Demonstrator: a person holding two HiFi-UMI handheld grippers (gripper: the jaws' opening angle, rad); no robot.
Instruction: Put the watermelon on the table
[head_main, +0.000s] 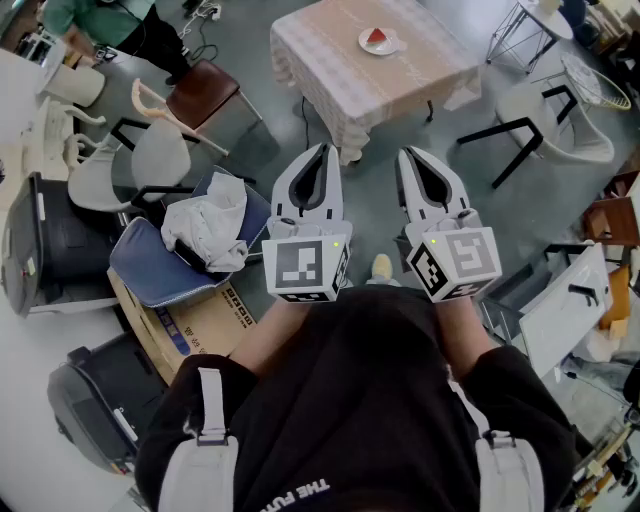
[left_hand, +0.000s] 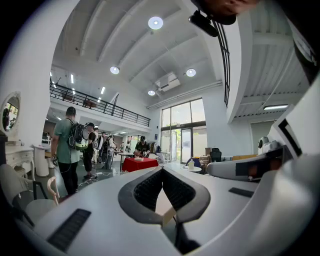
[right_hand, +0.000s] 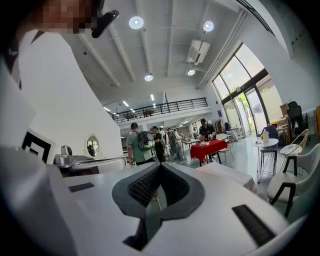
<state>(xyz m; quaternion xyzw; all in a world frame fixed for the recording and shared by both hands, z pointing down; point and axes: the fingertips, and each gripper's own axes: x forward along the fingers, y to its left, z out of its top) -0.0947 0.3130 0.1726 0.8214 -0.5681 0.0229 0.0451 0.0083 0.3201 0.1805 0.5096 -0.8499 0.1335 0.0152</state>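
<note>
A red watermelon slice (head_main: 377, 38) lies on a small white plate (head_main: 381, 47) on the square table with a pale pink cloth (head_main: 340, 70), at the top of the head view. Both grippers are held side by side in front of the person, well short of the table and pointing toward it. My left gripper (head_main: 319, 150) is shut with nothing in it; in its own view its tips (left_hand: 162, 170) meet. My right gripper (head_main: 410, 153) is likewise shut and empty, its jaws (right_hand: 160, 165) closed. The table's corner (right_hand: 227, 175) shows just past the right gripper.
A blue chair with a white cloth (head_main: 208, 228) and a cardboard box (head_main: 195, 322) stand close on the left. White chairs (head_main: 555, 120) are at the right, a brown chair (head_main: 204, 90) left of the table. People (left_hand: 67, 147) stand further back in the hall.
</note>
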